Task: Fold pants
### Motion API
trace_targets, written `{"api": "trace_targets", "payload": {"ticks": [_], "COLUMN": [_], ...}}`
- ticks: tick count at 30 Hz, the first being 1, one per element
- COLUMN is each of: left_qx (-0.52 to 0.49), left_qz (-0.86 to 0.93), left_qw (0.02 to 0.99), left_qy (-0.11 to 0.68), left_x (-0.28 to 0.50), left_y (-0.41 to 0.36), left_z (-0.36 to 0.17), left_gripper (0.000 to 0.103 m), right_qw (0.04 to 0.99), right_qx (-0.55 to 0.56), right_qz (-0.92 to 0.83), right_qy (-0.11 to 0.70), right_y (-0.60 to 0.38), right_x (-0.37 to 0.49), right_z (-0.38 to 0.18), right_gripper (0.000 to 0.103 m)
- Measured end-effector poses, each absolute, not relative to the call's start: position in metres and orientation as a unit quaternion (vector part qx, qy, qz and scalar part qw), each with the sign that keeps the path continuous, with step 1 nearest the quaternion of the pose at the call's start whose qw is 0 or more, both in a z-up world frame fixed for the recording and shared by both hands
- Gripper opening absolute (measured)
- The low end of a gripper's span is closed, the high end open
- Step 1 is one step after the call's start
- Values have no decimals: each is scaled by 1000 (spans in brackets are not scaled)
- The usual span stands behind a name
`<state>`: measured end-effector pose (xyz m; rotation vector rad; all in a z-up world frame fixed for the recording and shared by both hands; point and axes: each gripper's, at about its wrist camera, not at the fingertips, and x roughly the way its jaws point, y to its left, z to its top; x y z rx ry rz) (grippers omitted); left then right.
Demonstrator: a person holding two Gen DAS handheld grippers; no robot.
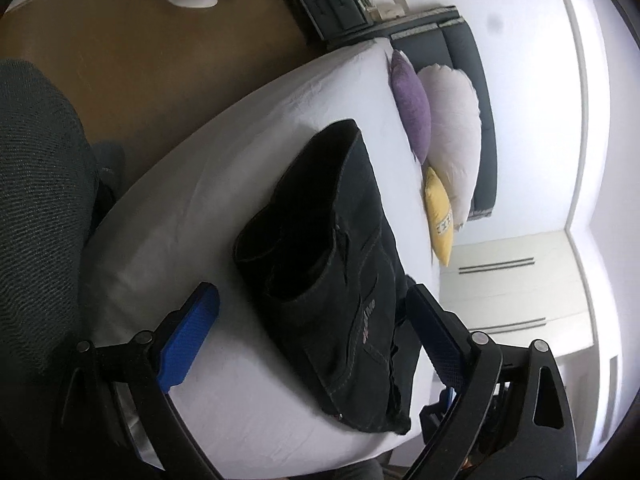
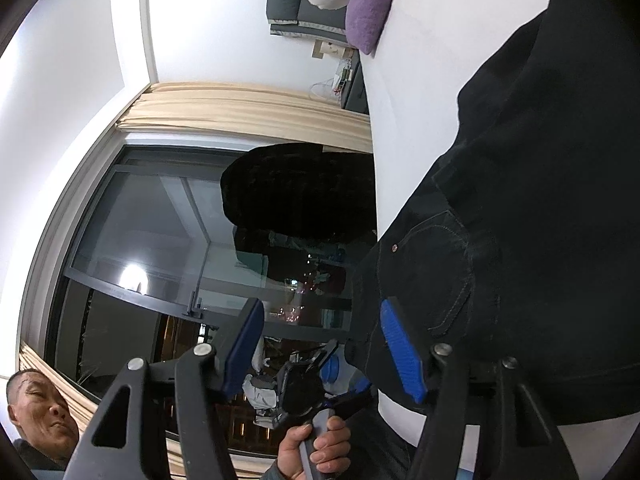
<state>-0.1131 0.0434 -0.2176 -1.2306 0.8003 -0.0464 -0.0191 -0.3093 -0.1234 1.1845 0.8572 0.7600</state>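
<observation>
— Jaws first: how does the left gripper (image 1: 312, 334) stand?

— Spread wide, holding nothing. Its blue ribbed pads (image 1: 188, 340) sit well apart over the white-sheeted bed (image 1: 168, 216). Left of the left-hand pad only bare sheet shows, and further left someone's grey knitted sleeve or trouser leg (image 1: 36, 208). Between the two pads lies the dark denim pants (image 1: 336, 256), folded into a thick bundle, the waistband end nearest the jaws and reaching toward the right-hand pad. Whether that pad touches the cloth I cannot tell.

— And beyond the jaws?

— Ahead of them, past the far end of the bundle, a purple cushion (image 1: 412, 116), a large white pillow (image 1: 456, 136) and a small yellow cushion (image 1: 438, 220) lean against a dark grey headboard (image 1: 486, 128).

— Now the right gripper (image 2: 324, 348).

— Also wide open and gripping nothing. Left of its left pad is a dark window with beige curtains (image 2: 240, 104). Between the pads, lower down, a hand (image 2: 316, 448) holds the other gripper's handle. The right pad (image 2: 400, 352) lies against the edge of the denim, near a stitched pocket; the pants fill everything to the right of it.
</observation>
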Motion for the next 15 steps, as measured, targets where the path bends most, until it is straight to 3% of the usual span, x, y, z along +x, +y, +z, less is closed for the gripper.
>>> {"api": "trace_targets", "payload": {"ticks": [2,4,5,8,15], "left_qx": [-578,-593,-597,-605,-628], "left_qz": [-22,-27,-33,-42,-57], "left_qw": [734,724,720,706,688], "left_qy": [356,351,352,366,360], "left_x": [-113,-111,-110,-98,-90], "left_y": [48,51,51,43,39], "left_z": [-222,-227,-229,-230,-229], "left_gripper": [88,70,54,35,19], "right_qw": [680,679,679,678,691], "right_qx": [521,517,513,503,457], "right_qz": [342,345,346,351,339], "right_qy": [387,392,395,405,446], "right_y": [-306,-302,-300,-297,-290], "right_x": [-17,-14,-12,-6,18], "right_z": [-123,-123,-123,-125,-118], "right_gripper": [65,65,65,65,65]}}
